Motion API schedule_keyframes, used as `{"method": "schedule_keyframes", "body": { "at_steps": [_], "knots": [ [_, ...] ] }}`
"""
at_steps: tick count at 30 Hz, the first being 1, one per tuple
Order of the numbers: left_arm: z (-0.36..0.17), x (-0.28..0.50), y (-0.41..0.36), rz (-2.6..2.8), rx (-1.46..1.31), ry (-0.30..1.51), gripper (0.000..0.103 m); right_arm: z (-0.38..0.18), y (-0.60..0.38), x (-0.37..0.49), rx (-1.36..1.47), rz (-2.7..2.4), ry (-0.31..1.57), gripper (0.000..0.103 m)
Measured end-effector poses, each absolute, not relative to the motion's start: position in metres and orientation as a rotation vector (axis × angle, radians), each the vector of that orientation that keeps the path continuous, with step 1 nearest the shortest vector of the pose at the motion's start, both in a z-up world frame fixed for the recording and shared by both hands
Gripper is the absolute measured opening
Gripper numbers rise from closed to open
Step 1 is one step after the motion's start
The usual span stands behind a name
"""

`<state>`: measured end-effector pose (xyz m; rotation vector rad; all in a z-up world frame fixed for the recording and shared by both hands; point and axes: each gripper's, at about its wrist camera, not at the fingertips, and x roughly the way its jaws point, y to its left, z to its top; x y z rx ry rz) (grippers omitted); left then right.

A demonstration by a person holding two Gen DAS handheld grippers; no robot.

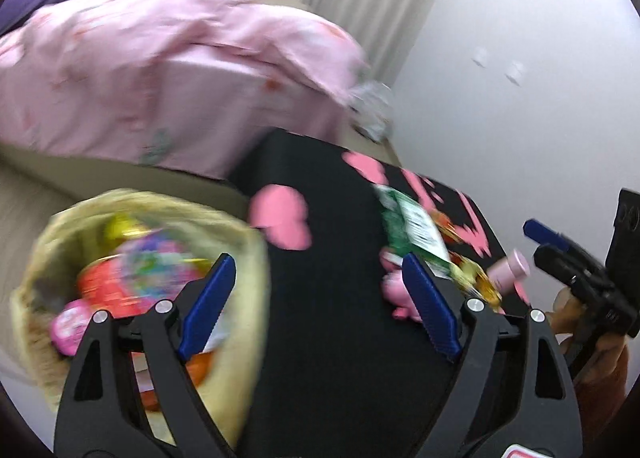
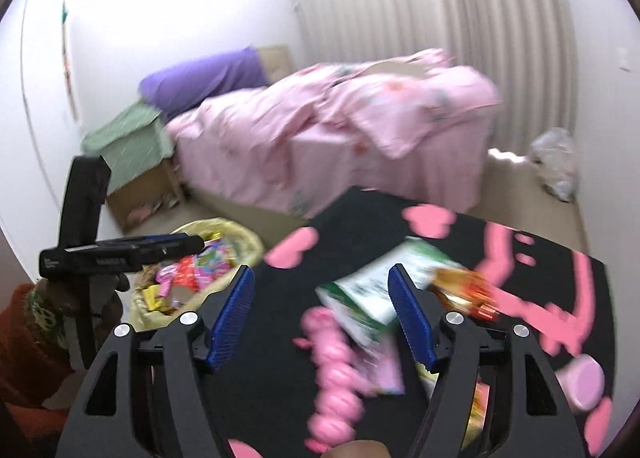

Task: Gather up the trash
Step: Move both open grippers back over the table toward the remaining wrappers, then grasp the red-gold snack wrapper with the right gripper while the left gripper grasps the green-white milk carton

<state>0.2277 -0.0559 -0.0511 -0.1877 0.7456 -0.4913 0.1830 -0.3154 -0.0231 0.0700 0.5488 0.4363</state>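
A straw-coloured basket (image 1: pixel 248 258) (image 2: pixel 244 242) holds several bright wrappers and stands on the floor left of a black table with pink hearts (image 1: pixel 332 298) (image 2: pixel 280 338). My left gripper (image 1: pixel 316 270) is open with nothing between its blue pads, its left finger over the basket's rim. My right gripper (image 2: pixel 322 282) is open and empty above the table. On the table lie a green and white packet (image 1: pixel 412 226) (image 2: pixel 360 290), a gold and red wrapper (image 1: pixel 476 282) (image 2: pixel 468 290), a pink beaded thing (image 2: pixel 336 370) and a pink tube (image 1: pixel 512 270) (image 2: pixel 584 382).
A bed with a pink quilt (image 1: pixel 180 70) (image 2: pixel 340 126) fills the space behind the table. A clear plastic bag (image 2: pixel 556 162) sits on the floor by the curtain. A cardboard box (image 2: pixel 144 194) stands by the bed. A person's hand in a reddish sleeve (image 2: pixel 32 338) holds the other gripper.
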Motion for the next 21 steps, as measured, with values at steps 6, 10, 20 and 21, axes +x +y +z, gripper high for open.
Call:
{"method": "schedule_keyframes", "body": {
  "at_steps": [6, 10, 20, 21],
  "knots": [
    [-0.058, 0.235, -0.129, -0.563, -0.086, 0.771, 0.081, -0.047, -0.367, 0.162, 0.044, 0.363, 0.659, 0.066],
    [-0.06, 0.239, -0.154, -0.552, -0.034, 0.768, 0.081, -0.059, -0.382, 0.166, 0.041, 0.287, 0.664, 0.066],
    [-0.059, 0.234, -0.139, -0.494, -0.096, 0.785, 0.081, -0.076, -0.395, 0.274, 0.147, 0.192, 0.717, 0.066],
    [-0.059, 0.231, -0.136, -0.496, -0.096, 0.787, 0.081, -0.082, -0.395, 0.295, 0.166, 0.208, 0.747, 0.066]
  ]
}}
